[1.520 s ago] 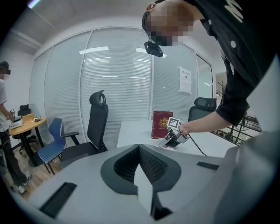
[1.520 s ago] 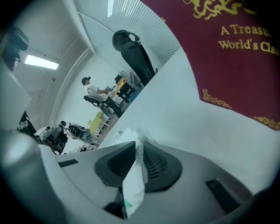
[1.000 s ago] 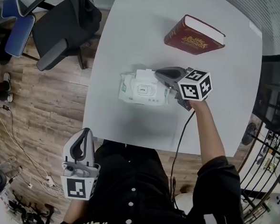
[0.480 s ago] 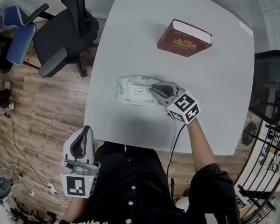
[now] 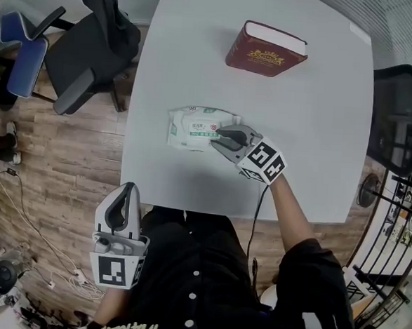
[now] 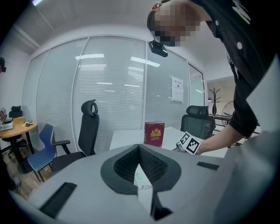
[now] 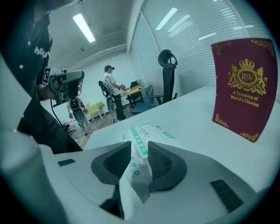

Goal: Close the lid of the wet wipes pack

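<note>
Well, the wet wipes pack (image 5: 194,128) lies near the middle of the white table (image 5: 321,133), its lid looking flat, with a green label too small to read. The right gripper (image 5: 217,138) has just been opening its jaws, and the pack's end sits loosely between them. The left gripper (image 5: 125,188) hangs off the table's near edge, jaws together and empty. Further back lies a red book (image 7: 245,87) marked "RW" and "A Treasury of World's Classics".
</note>
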Demonstrator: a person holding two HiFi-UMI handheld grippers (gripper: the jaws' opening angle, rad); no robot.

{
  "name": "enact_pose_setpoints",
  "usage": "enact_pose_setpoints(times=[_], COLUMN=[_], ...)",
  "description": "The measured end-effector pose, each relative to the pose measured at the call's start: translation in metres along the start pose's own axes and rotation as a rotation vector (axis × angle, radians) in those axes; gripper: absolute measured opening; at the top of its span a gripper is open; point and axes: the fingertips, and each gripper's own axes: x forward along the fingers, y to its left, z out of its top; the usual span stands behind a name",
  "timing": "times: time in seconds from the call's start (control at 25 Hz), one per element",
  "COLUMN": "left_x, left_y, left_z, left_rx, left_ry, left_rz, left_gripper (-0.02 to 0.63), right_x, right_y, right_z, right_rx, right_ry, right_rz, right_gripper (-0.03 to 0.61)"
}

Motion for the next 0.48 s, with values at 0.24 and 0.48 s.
enact_pose_setpoints(times=[0.24,0.48], left_x=[0.001,0.004], left_y=[0.002,0.0], left_z=[-0.004,-0.006], left_rx=[-0.013,-0.016], left_ry=[0.014,0.022], left_rz=[0.003,-0.005], left_gripper=[0.009,0.009], right_x=[0.007,0.012], right_y=[0.005,-0.009], right_z=[-0.004,0.002], right_rx=[0.098,0.2], right_ry=[-0.002,-0.004], right_rz=[0.055,-0.029], right_gripper=[0.196,0.098])
